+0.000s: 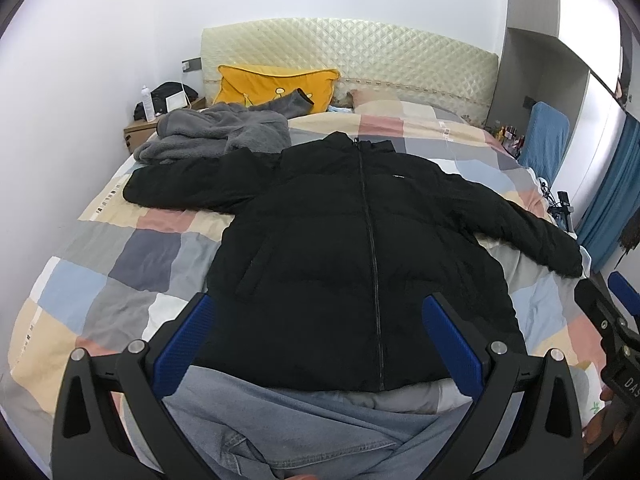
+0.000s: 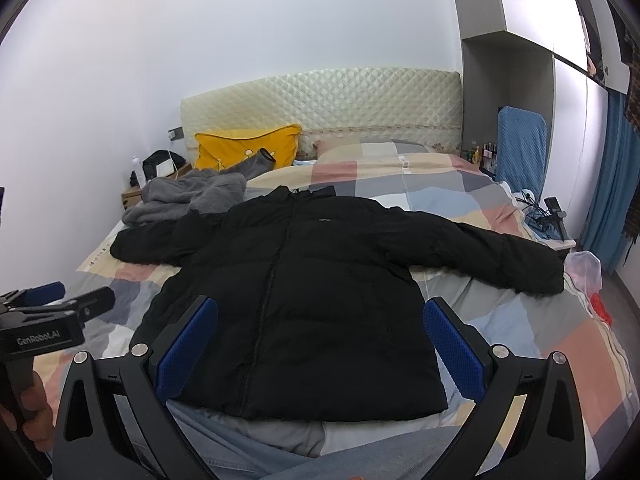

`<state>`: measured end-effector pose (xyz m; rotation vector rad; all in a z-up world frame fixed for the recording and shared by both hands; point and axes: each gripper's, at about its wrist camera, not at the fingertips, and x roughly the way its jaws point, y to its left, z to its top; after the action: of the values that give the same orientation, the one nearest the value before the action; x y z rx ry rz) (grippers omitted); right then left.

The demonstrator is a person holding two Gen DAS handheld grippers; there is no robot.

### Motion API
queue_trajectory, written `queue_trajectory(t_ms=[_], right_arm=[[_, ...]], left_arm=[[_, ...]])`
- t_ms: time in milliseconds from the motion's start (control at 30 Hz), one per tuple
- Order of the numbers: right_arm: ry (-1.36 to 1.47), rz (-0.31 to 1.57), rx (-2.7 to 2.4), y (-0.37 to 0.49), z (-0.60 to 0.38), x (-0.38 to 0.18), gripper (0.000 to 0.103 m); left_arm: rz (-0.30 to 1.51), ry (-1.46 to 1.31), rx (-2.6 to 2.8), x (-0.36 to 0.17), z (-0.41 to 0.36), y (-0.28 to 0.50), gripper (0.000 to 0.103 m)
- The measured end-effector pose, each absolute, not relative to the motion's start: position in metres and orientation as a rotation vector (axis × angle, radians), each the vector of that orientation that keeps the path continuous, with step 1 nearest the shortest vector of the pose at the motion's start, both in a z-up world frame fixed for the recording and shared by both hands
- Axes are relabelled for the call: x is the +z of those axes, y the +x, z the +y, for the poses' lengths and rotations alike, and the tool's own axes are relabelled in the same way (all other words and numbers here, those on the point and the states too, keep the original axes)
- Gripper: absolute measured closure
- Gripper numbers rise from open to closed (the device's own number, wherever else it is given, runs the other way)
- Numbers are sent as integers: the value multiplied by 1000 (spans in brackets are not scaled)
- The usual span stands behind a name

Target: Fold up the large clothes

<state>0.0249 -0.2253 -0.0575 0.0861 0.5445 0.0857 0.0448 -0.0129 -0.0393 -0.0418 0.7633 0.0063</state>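
A black puffer jacket (image 1: 340,248) lies flat and zipped on the bed, front up, both sleeves spread out to the sides; it also shows in the right wrist view (image 2: 304,292). My left gripper (image 1: 320,320) is open and empty, held above the jacket's hem. My right gripper (image 2: 320,320) is open and empty too, above the hem a little to the right. Each gripper shows at the edge of the other's view: the right gripper (image 1: 616,312) and the left gripper (image 2: 68,300).
The bed has a patchwork quilt (image 1: 120,256). A grey fleece garment (image 1: 216,132) and a yellow pillow (image 1: 276,84) lie near the headboard. Blue jeans (image 1: 304,432) lie at the near edge. A nightstand (image 1: 140,128) stands left, a blue chair (image 2: 520,152) right.
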Motion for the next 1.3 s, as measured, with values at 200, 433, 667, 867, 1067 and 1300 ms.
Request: queue_trajectory(t_ms=[200,433,667,867,1067,1300], right_arm=[[79,508,79,23,-221,-58,0],[67,495,68,19,-213,-59,0],[98,517,84,24,-219,-58,0],[76,492,78,27,-221,-47,0],[75,461,73,34,-227,-32,0],[83,423,55,50,-241,-4,0]], left_arm=[[760,-32,-19,-42,-14,42,0],[753,-30,-35,-43,-13,45,0],[730,-37,-40,-38,-10,53,0],[722,-47,-63,-33,-12,59,0],[717,-54,-93,-22,-21,67,0],[657,-35,-105,16,-35,84,0]])
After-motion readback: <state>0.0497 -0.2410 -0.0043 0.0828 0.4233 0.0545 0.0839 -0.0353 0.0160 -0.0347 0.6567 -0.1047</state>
